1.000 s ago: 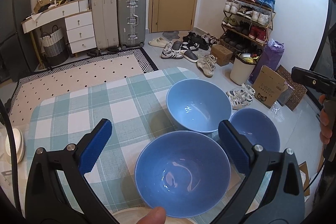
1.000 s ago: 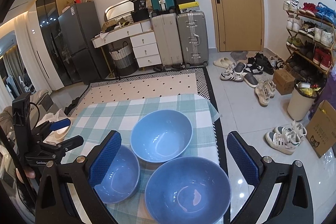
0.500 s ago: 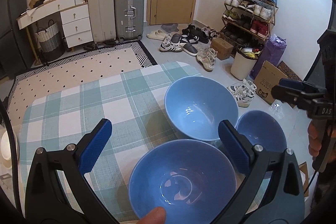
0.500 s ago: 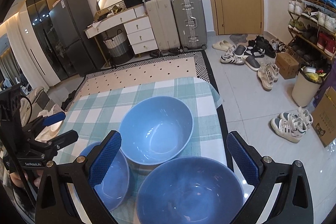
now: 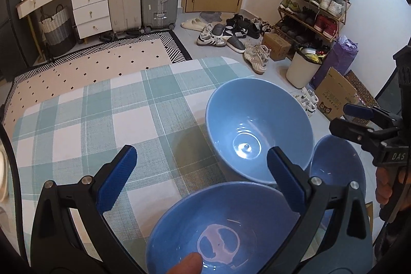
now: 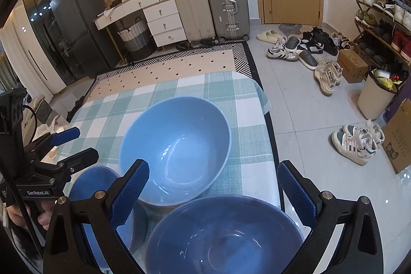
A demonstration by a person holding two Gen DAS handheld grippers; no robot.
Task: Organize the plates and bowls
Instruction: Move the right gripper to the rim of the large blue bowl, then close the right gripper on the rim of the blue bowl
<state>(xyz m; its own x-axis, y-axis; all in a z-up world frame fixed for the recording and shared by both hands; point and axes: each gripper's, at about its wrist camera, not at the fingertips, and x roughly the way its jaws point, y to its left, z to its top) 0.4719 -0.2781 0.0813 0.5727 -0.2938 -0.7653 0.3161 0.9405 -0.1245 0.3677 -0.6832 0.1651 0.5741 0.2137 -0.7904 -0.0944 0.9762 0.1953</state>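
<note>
The left gripper (image 5: pixel 200 175) has its blue-padded fingers (image 5: pixel 118 177) spread wide with nothing between them, hovering over the checked desk (image 5: pixel 108 120) and angled down toward the bowls. A fingertip of the holding hand (image 5: pixel 186 265) shows at the bottom edge of the left wrist view. The right gripper (image 6: pixel 213 190) is likewise wide open and empty, its fingers (image 6: pixel 129 190) held above the bowls.

Taking the large middle bowl (image 5: pixel 259 130) as landmark: it sits upright on the desk near the desk's right edge. In the left wrist view a second large bowl (image 5: pixel 221 227) lies nearer the camera than the middle bowl, below the left gripper's spread fingers, its rim close to the middle bowl's; whether they touch cannot be told. A third bowl (image 5: pixel 336 163) sits to the right of the middle bowl, just beside it.

The right wrist view shows the same middle bowl (image 6: pixel 177 150) from the other side, with the third bowl (image 6: pixel 244 235) nearest the camera and the second bowl (image 6: pixel 100 199) left of the middle bowl, partly behind the right gripper's finger. Only this view shows the left gripper from outside (image 6: pixel 74 145), open, gripped by a hand (image 6: pixel 25 215) left of the middle bowl. Only the left wrist view shows the right gripper from outside (image 5: pixel 364 122), right of the middle bowl, held by a hand (image 5: pixel 385 186)
</note>
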